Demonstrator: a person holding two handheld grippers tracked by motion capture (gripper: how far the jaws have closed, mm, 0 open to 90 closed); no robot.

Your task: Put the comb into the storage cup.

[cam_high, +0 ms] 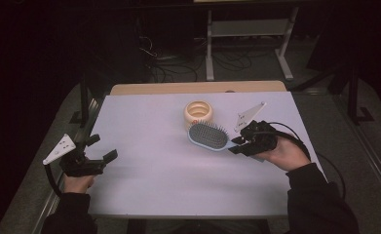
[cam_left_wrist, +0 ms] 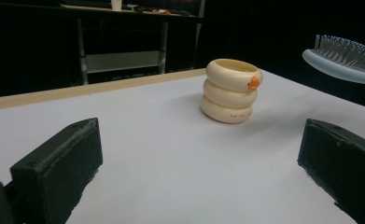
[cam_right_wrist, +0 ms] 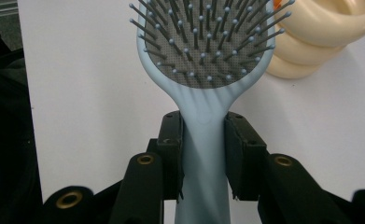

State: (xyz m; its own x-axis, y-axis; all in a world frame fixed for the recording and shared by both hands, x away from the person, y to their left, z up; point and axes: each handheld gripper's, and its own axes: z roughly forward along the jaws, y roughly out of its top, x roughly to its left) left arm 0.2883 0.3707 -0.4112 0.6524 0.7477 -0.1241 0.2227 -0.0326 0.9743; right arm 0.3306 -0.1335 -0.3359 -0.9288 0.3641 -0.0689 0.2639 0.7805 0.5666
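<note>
A light blue hairbrush (cam_high: 208,136) with grey bristles hangs above the white table (cam_high: 159,161), bristles up. My right gripper (cam_high: 238,144) is shut on its handle (cam_right_wrist: 203,140), both pads pressed against the handle's sides. Just behind the brush head stands a cream ringed cup (cam_high: 200,113) with an orange spot (cam_left_wrist: 253,82) near its rim. In the left gripper view the brush head (cam_left_wrist: 343,58) floats at the upper right, clear of the table. My left gripper (cam_high: 103,148) is held at the table's left edge, open, with nothing between its fingers (cam_left_wrist: 59,163).
A wooden strip (cam_high: 198,87) runs along the table's far edge. Beyond it stand a metal frame (cam_high: 246,34) and cables on a dark floor. The person's sleeves (cam_high: 319,200) come in at the bottom.
</note>
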